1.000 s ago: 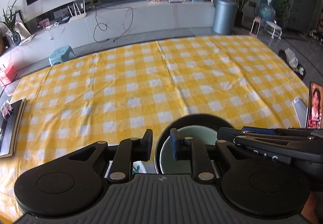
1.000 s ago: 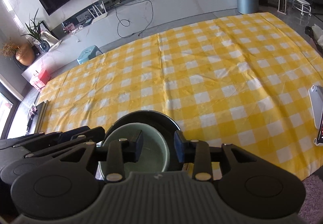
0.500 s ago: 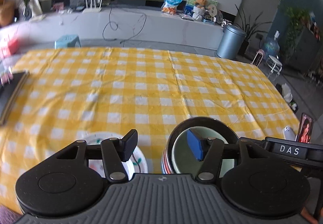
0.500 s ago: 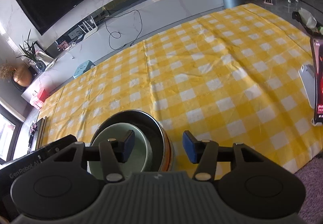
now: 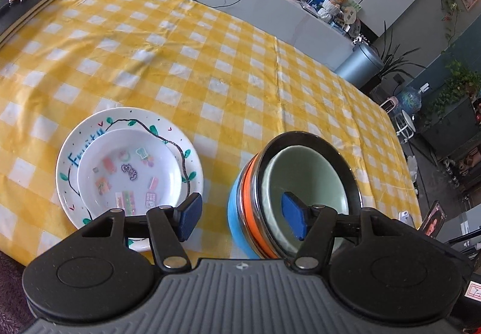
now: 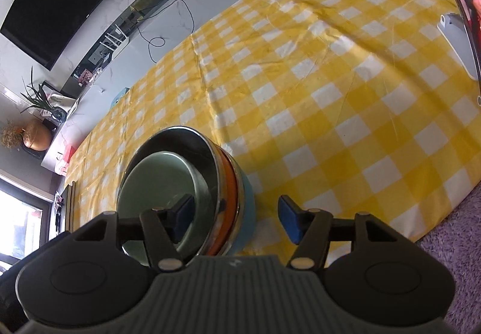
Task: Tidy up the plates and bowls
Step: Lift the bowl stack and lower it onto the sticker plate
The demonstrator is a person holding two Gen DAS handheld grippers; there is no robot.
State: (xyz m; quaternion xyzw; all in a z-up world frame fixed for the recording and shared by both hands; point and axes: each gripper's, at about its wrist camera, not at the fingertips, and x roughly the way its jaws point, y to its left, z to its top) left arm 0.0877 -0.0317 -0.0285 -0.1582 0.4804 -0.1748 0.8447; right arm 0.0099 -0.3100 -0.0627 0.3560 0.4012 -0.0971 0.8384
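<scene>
A stack of nested bowls (image 5: 255, 183) stands near the table's front edge: blue outside, then orange, then steel, with a pale green bowl (image 5: 303, 171) innermost. It also shows in the right wrist view (image 6: 231, 180). Left of it a small white sticker plate (image 5: 126, 171) lies on a larger white plate (image 5: 69, 153) painted with vines. My left gripper (image 5: 242, 221) is open, one finger over the plates' edge and one over the green bowl. My right gripper (image 6: 236, 218) is open and straddles the stack's right rim.
A yellow checked tablecloth (image 5: 210, 63) covers the table. Dark books (image 5: 21, 9) lie at the far left edge. A phone (image 6: 466, 12) and a white device (image 6: 457, 42) stand at the right edge. A purple rug (image 6: 451, 243) lies below the front edge.
Both grippers have opened wide and risen and tilted. The plates to the left of the bowl stack have come into full view.
</scene>
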